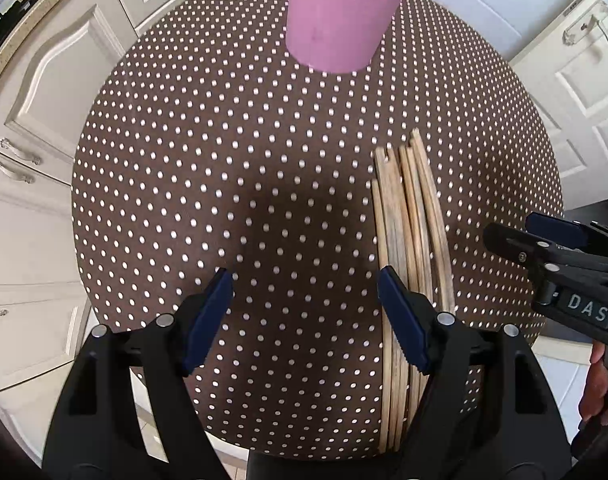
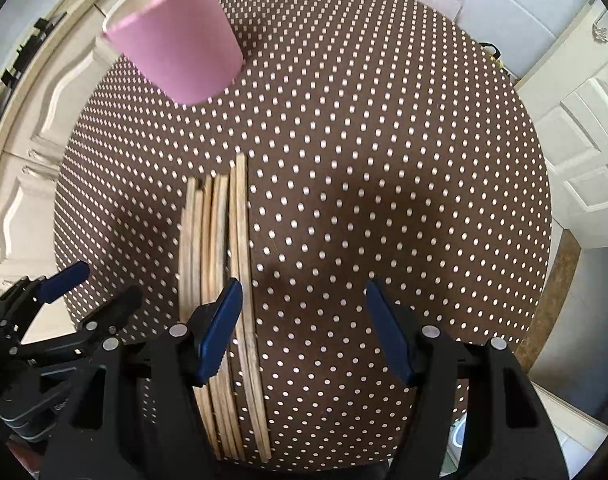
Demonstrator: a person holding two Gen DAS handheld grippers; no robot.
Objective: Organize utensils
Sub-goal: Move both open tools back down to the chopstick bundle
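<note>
On the dotted table (image 1: 207, 168), a bundle of wooden sticks (image 1: 408, 240) lies side by side at about 4 o'clock in the left view, 7 o'clock in the right. The pink cup (image 1: 344, 12) stands at 12 o'clock, with sticks poking from its top in the right view. The left gripper (image 1: 304, 312) and right gripper (image 2: 299, 328) both hover with jaws spread, holding nothing. The right gripper's body reads "DAS".
</note>
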